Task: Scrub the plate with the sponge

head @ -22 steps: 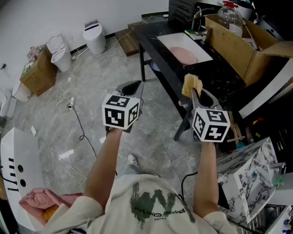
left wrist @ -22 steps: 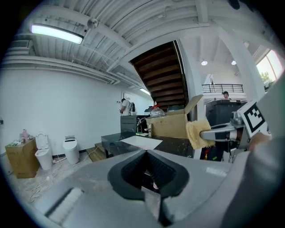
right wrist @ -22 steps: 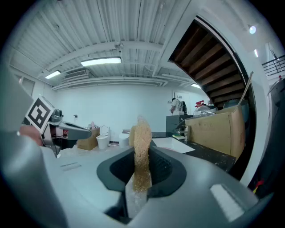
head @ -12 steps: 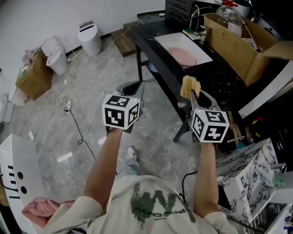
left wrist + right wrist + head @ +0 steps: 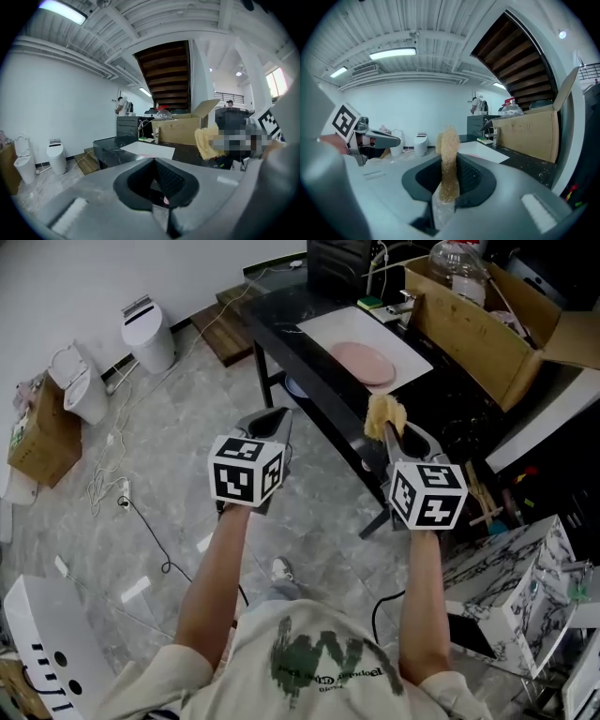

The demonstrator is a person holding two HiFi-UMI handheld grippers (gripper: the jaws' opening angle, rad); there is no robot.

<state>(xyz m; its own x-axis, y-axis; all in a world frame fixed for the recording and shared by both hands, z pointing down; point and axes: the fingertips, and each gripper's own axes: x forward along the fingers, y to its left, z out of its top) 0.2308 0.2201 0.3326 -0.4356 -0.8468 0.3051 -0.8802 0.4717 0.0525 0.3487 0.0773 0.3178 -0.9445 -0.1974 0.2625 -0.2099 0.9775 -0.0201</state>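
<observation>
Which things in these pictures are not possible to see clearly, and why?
Plate: head view, too small to tell whether it is dirty.
Sponge: right gripper view, lower end hidden between the right gripper's jaws.
Cardboard box: head view, contents partly cut off by the top edge.

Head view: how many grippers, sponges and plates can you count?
grippers: 2, the left gripper and the right gripper
sponge: 1
plate: 1
total: 4
</observation>
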